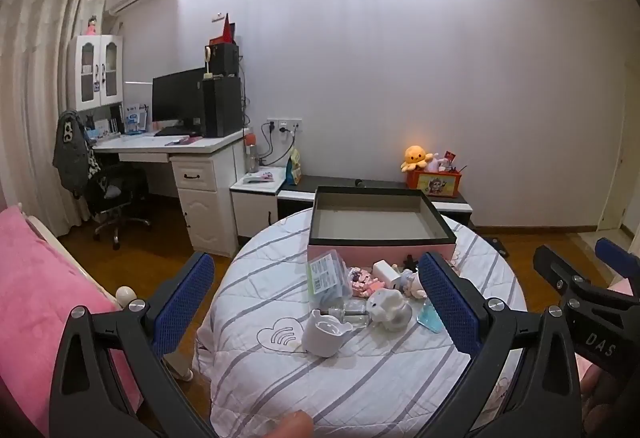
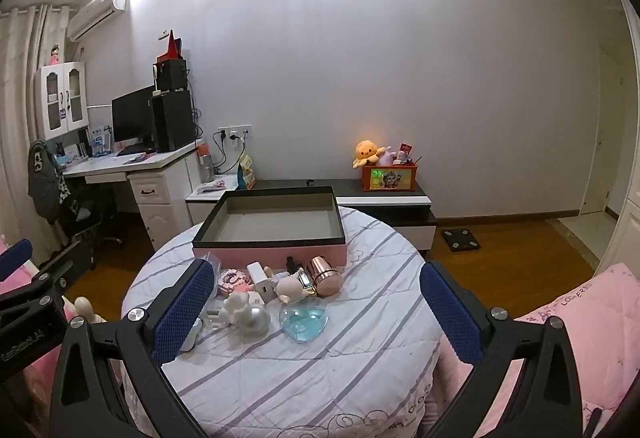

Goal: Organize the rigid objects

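Observation:
A pink box with a black rim point(image 1: 380, 248) point(image 2: 268, 253) stands open and empty at the far side of a round striped-cloth table point(image 1: 360, 378) point(image 2: 340, 358). In front of it lie several small objects: a white bear-shaped cup point(image 1: 325, 334), a clear plastic case point(image 1: 326, 274), a white charger point(image 2: 259, 278), a small doll point(image 2: 290, 288), a rose-gold cylinder point(image 2: 325, 276), a blue heart-shaped dish point(image 2: 304, 320) and a pearl-like ball point(image 2: 254, 320). My left gripper point(image 1: 316, 302) hangs open above the near objects. My right gripper point(image 2: 316, 302) is open too, holding nothing.
Pink bedding lies at the left point(image 1: 36, 298) and right point(image 2: 580, 318). A white desk with a monitor point(image 1: 176, 102) and an office chair point(image 1: 112, 198) stand at the left wall. A low cabinet behind the table bears an orange toy box point(image 1: 434, 184). A black scale point(image 2: 460, 240) lies on the wood floor.

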The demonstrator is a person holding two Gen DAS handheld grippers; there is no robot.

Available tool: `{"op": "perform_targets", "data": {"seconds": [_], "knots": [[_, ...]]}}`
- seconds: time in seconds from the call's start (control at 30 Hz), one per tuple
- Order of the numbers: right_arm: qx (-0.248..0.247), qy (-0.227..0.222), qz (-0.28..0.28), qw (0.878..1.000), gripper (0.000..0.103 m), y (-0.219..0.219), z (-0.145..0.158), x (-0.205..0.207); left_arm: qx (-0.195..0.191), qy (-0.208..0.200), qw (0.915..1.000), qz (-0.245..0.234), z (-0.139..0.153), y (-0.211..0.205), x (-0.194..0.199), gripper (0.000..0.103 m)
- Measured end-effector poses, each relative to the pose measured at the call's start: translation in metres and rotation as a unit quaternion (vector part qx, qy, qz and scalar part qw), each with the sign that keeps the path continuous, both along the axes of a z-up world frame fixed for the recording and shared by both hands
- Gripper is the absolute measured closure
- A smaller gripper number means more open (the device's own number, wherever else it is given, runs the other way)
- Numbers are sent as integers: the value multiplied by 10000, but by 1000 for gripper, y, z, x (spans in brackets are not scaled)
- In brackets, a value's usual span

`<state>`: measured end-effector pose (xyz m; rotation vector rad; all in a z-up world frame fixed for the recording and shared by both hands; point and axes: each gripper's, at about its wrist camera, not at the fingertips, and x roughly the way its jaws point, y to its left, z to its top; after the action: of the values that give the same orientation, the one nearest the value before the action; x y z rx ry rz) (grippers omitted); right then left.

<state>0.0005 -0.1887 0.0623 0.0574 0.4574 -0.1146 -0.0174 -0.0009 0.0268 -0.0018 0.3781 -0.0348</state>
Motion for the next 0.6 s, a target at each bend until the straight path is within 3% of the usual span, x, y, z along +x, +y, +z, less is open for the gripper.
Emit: {"op": "perform_targets", "data": {"seconds": [0.6], "knots": [[-47, -214, -96, 9997, 0, -1, -6, -11, 39, -27, 10000, -42, 1, 1, -4, 0]]}}
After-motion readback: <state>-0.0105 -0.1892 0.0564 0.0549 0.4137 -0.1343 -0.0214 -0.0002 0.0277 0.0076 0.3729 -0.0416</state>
